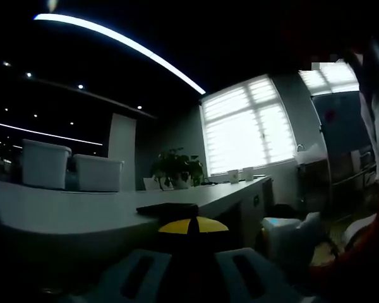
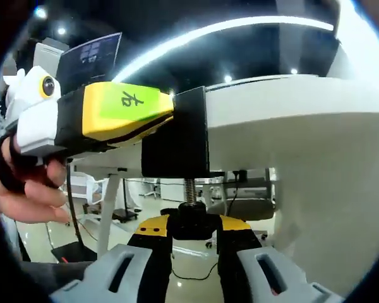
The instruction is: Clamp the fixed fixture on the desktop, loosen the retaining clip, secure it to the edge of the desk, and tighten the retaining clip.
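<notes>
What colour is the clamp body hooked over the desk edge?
Black clamp body, clearest in the right gripper view.

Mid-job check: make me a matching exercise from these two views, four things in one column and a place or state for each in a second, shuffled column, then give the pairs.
Things:
1. black clamp fixture
2. black round screw knob
3. left gripper
4. potted green plant

Places or states:
A. between the right gripper's jaws, under the desk edge
B. on the far end of the long white desk
C. fitted over the white desk edge
D. holding the clamp from the side, yellow and green tip against it

Pairs: 1-C, 2-A, 3-D, 4-B
</notes>
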The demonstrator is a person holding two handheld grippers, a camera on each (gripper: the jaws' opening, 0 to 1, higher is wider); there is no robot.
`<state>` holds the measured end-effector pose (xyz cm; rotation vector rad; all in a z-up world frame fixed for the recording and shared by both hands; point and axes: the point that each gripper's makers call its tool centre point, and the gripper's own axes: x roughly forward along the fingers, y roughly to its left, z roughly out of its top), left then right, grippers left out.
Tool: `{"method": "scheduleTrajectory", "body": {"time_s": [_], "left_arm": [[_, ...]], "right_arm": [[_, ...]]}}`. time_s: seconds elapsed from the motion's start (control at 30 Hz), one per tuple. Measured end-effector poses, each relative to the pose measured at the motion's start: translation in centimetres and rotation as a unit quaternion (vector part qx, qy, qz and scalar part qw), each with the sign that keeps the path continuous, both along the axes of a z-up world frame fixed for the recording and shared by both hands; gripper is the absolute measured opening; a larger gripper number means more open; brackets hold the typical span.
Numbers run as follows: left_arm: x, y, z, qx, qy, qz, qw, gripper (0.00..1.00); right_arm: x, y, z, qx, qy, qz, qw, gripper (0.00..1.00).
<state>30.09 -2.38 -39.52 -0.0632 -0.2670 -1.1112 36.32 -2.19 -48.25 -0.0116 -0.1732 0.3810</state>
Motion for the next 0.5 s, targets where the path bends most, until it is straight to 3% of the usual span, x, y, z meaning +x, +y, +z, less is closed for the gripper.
{"method": "scheduleTrajectory", "body": {"time_s": [0.23, 0.5], "left_arm": [[0.02, 0.00, -0.02, 0.000, 0.001, 0.000, 1.0000, 0.01], [0.05, 0.05, -0.03, -0.001, 0.004, -0.002, 1.0000, 0.01]], "right_arm": [[0.26, 0.52, 0.01, 0.010, 0.006, 0.086, 0.9962, 0.26], [-0.02, 0.75, 0.08, 0.003, 0.005, 0.104, 0.9945, 0.27]]}}
